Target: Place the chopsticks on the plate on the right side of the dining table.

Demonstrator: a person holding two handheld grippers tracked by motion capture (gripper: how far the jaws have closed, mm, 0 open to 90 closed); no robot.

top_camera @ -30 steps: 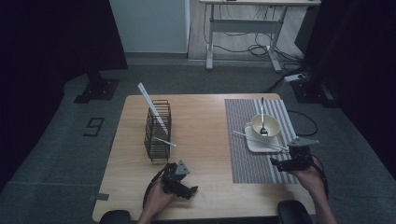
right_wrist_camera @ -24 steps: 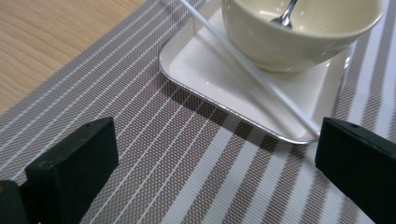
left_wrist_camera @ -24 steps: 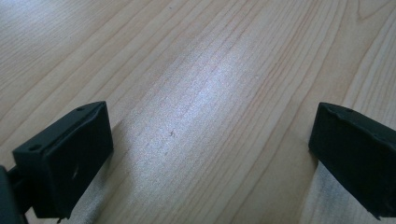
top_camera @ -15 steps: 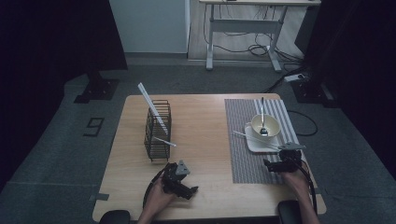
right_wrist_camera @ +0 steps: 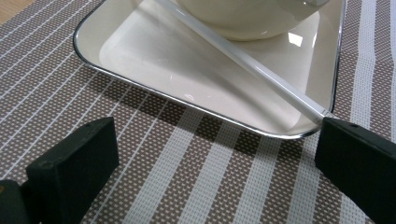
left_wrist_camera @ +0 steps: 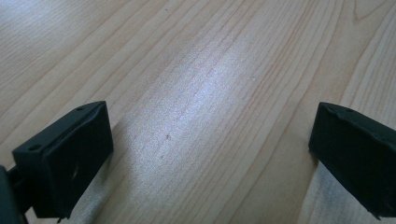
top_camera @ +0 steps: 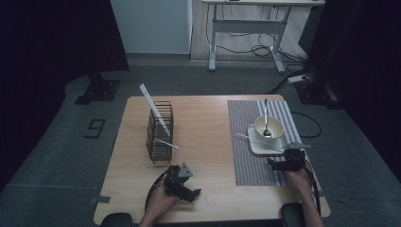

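Since the earlier frames the right gripper [top_camera: 279, 164] has slid left and a bit nearer along the striped placemat [top_camera: 250, 161], now sitting just off the near edge of the square plate [right_wrist_camera: 140, 60]; left gripper [top_camera: 182, 182] hasn't budged, parked on bare table [top_camera: 208, 118] near the front edge w/ jaws wide apart over plain wood. Right jaws also spread wide, nothing between them. The white chopstick [right_wrist_camera: 243, 60] lies diagonally across the plate, leaning against the bowl [top_camera: 268, 126], its near tip at the plate rim right by the right-hand jaw. Looks like the approach step for picking that stick. Next: nudge fwd and right so the tip sits btwn the jaws, then close. Wire rack [top_camera: 160, 132] w/ other sticks stands far left, prob the destination.
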